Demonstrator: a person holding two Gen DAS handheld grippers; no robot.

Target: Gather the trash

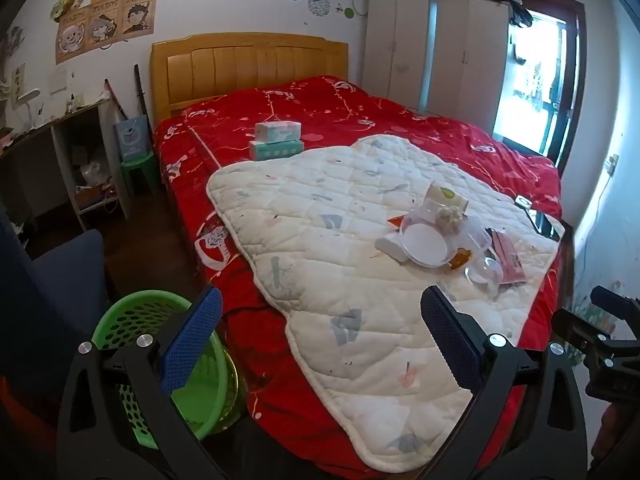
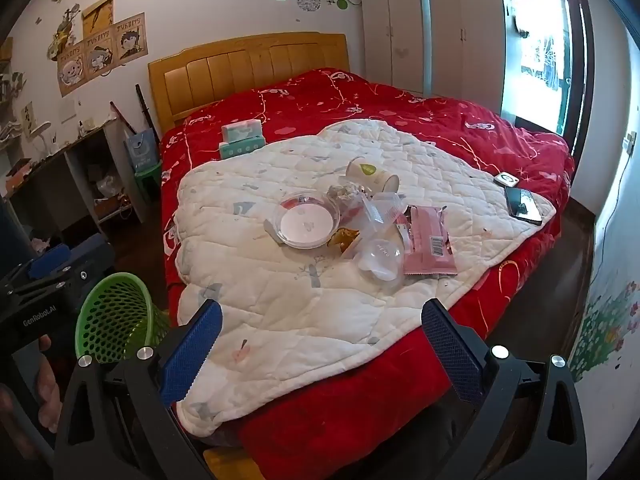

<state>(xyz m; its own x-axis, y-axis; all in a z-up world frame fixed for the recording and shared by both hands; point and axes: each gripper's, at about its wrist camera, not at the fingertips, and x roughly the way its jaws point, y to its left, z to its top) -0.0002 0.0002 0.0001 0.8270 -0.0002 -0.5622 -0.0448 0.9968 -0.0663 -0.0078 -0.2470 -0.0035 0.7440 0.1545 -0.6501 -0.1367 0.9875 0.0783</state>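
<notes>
A pile of trash lies on the white quilted pad [image 2: 304, 312] on the red bed: a clear round plastic lid [image 2: 308, 220], a tipped paper cup [image 2: 370, 174], clear plastic cups [image 2: 380, 258], a pink wrapper [image 2: 428, 246] and a small amber wrapper [image 2: 342, 238]. The pile also shows in the left wrist view, with the lid [image 1: 424, 245] and paper cup [image 1: 444, 198]. A green perforated basket [image 1: 168, 364] stands on the floor at the bed's left; it also shows in the right wrist view [image 2: 114, 318]. My left gripper [image 1: 320, 344] and right gripper [image 2: 320, 354] are both open and empty, short of the pile.
A black phone [image 2: 523, 205] and a small white device [image 2: 506, 179] lie at the pad's right edge. Two tissue boxes [image 2: 242, 140] sit toward the headboard. A blue chair [image 1: 60, 276] and a desk [image 1: 60, 152] stand left of the bed, with a wardrobe [image 2: 432, 32] behind it.
</notes>
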